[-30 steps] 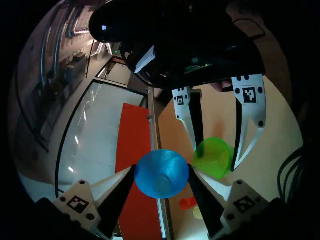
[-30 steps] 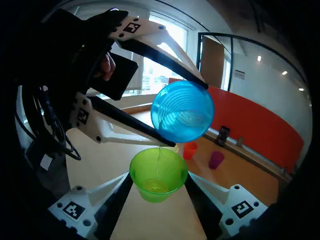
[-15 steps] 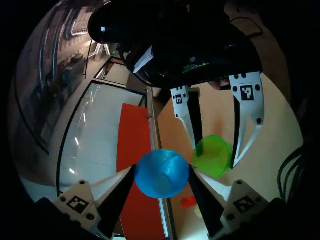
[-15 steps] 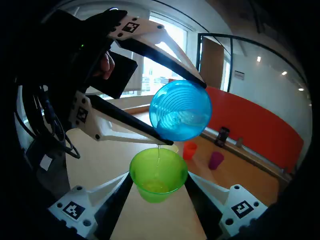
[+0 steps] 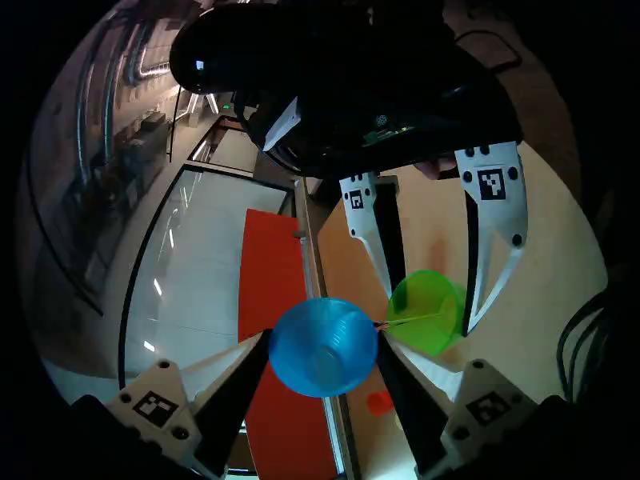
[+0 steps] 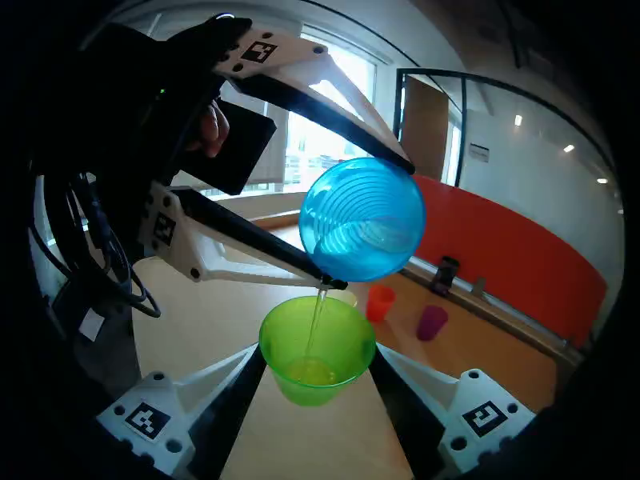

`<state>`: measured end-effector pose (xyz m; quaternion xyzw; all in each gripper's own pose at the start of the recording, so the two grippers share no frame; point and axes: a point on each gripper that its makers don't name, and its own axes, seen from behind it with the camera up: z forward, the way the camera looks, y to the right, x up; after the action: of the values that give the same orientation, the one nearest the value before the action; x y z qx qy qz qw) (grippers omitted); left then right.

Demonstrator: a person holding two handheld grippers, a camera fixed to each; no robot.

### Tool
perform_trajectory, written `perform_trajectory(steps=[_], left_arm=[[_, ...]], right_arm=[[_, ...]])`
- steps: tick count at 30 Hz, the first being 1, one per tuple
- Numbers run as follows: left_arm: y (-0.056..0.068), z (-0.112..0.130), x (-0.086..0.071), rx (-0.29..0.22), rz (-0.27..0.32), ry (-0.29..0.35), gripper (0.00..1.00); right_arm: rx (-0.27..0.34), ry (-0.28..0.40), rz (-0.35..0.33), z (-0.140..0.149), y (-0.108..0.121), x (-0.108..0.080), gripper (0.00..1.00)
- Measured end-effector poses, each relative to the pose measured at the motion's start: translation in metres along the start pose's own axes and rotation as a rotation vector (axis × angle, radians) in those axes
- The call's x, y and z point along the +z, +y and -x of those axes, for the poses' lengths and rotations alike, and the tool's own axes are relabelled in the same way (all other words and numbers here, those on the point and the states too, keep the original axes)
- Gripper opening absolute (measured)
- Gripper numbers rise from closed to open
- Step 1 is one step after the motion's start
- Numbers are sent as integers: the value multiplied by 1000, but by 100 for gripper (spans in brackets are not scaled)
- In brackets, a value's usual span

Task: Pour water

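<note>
The right gripper clenched its fingers on an upright green cup over the table, as a thin stream of water fell into it. Just above, the left gripper grasped a tipped blue cup between both fingers. An orange cup and a purple cup stood on the table beyond.
</note>
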<state>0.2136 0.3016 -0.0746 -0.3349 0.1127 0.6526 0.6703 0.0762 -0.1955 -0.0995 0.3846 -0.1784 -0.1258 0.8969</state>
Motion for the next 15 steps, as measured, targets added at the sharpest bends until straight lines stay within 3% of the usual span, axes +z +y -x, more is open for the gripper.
perform_trajectory(steps=[15], left_arm=[[-2,-5,-4,28,-3,-2,90]], right_arm=[[-3,6,2,0,-2,-2,91]])
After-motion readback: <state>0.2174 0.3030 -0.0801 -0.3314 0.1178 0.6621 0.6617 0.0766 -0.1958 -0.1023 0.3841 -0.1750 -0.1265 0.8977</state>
